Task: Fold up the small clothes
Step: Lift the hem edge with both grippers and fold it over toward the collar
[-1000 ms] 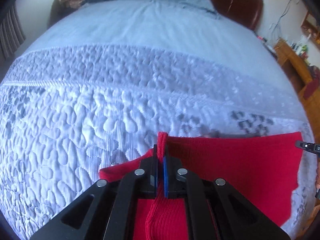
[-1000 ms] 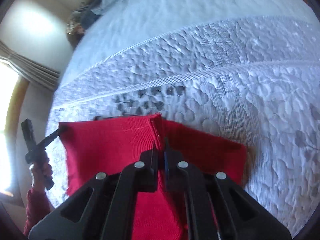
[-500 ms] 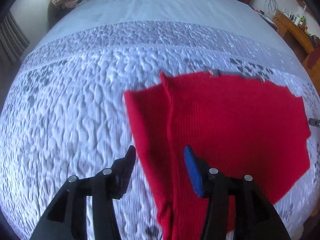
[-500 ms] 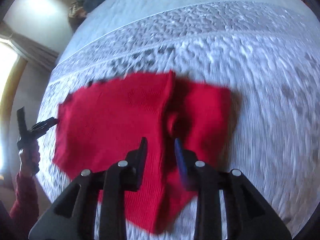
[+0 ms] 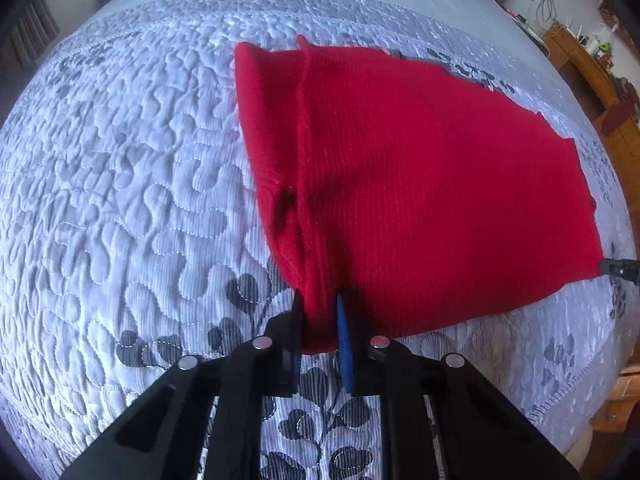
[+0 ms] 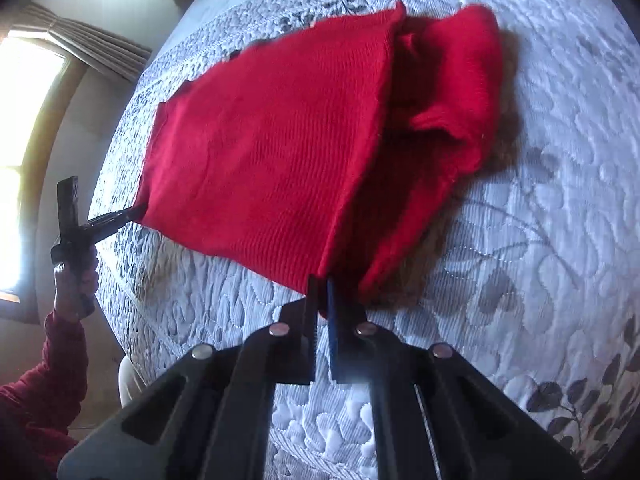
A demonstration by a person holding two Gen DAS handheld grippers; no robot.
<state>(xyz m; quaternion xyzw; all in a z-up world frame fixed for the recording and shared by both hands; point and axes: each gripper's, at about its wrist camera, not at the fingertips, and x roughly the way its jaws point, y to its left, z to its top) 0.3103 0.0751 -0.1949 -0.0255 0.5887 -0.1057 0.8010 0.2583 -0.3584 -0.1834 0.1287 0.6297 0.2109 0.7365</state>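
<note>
Mid-fold on the red ribbed knit garment (image 5: 420, 184). It lies on the white-and-grey quilted bedspread (image 5: 120, 184) of the bed, already doubled lengthwise, with a narrower layer showing along one side.

My left hand-held gripper (image 5: 318, 312) has its fingers nearly closed on the near bunched corner of the knit, fabric pinched between black pad and blue pad. My right hand-held gripper (image 6: 321, 288) is clamped almost fully shut on the other near corner, a thin edge of red cloth between the pads. In the right wrist view the left hand-held gripper (image 6: 138, 212) also shows at the far corner, held in my left hand (image 6: 76, 280).

Judgement: both near corners are gripped and the near edge looks raised off the bed, so the next move is probably carrying that edge up and over toward the far edge, keeping both corners level so the layers stay aligned. The loose lumpy layer on the right could slip out.

Containers: none visible. Wooden furniture (image 5: 580, 64) with small clutter sits at the room edge, too small to identify.
</note>
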